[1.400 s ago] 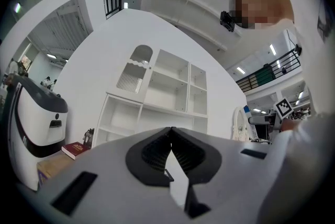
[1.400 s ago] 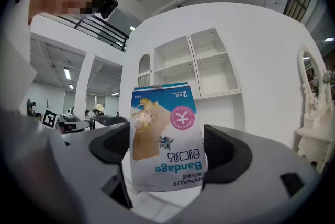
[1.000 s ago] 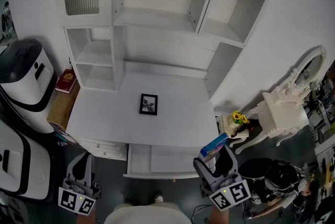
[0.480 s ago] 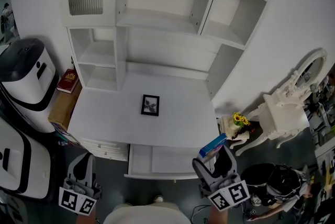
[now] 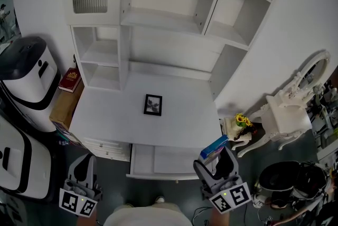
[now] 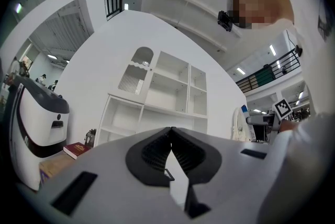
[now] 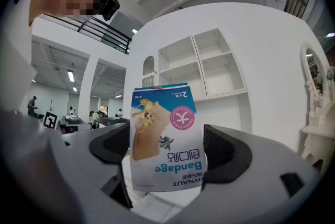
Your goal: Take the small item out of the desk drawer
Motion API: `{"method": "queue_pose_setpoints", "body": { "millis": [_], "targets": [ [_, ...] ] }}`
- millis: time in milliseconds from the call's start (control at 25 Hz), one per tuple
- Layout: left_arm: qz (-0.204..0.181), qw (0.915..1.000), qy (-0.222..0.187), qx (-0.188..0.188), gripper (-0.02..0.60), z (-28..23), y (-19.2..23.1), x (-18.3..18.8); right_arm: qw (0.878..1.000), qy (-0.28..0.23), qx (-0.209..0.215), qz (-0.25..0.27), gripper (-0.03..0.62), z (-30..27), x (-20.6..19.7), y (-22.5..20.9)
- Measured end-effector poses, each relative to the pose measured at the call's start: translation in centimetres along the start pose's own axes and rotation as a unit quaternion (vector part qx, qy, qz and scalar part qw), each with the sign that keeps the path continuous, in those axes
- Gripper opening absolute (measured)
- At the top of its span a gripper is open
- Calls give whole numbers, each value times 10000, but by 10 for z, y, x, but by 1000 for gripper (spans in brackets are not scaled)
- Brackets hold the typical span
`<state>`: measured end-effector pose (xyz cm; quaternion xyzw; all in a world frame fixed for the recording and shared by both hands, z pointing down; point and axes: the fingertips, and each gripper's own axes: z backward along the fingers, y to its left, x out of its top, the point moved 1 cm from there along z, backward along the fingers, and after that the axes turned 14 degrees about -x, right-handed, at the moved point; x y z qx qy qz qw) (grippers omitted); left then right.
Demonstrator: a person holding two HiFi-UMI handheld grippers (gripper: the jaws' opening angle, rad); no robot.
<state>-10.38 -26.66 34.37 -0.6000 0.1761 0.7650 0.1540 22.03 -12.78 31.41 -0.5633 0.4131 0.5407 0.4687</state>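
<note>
Two grippers are in play, and only one has a load. The right gripper (image 5: 215,160) has its jaws clamped on a single small box (image 7: 165,134), a blue and white carton printed "Bandage" (the print reads upside down in the right gripper view). The two dark pads press its left and right sides, and most of the carton stands clear above them. In the head view the box (image 5: 214,147) is outside the drawer, held just beside the drawer's right end.

The left gripper (image 6: 171,140) has its jaws brought together, the ribbed pads meeting at the tips with nothing between them. In the head view it (image 5: 82,168) hangs low at the left, well apart from the desk.

One drawer (image 5: 169,160) stands pulled out from the front of the white desk (image 5: 105,114). One small framed picture (image 5: 152,104) lies flat on the desktop, near its middle. Beside the desk on the left, one red book (image 5: 69,79) lies on a cardboard box (image 5: 60,109), next to two white, dark-trimmed machines (image 5: 26,79). On the right stands one ornate white table (image 5: 288,114), with one bunch of yellow flowers (image 5: 241,119) near it.
</note>
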Motion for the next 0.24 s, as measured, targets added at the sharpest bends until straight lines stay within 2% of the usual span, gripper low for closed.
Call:
{"method": "queue_pose_setpoints", "body": {
  "millis": [240],
  "targets": [
    [28,10000,27,-6,15,2,-2,-2,10000,14,-4,-34,449,2,-1,0]
  ]
}}
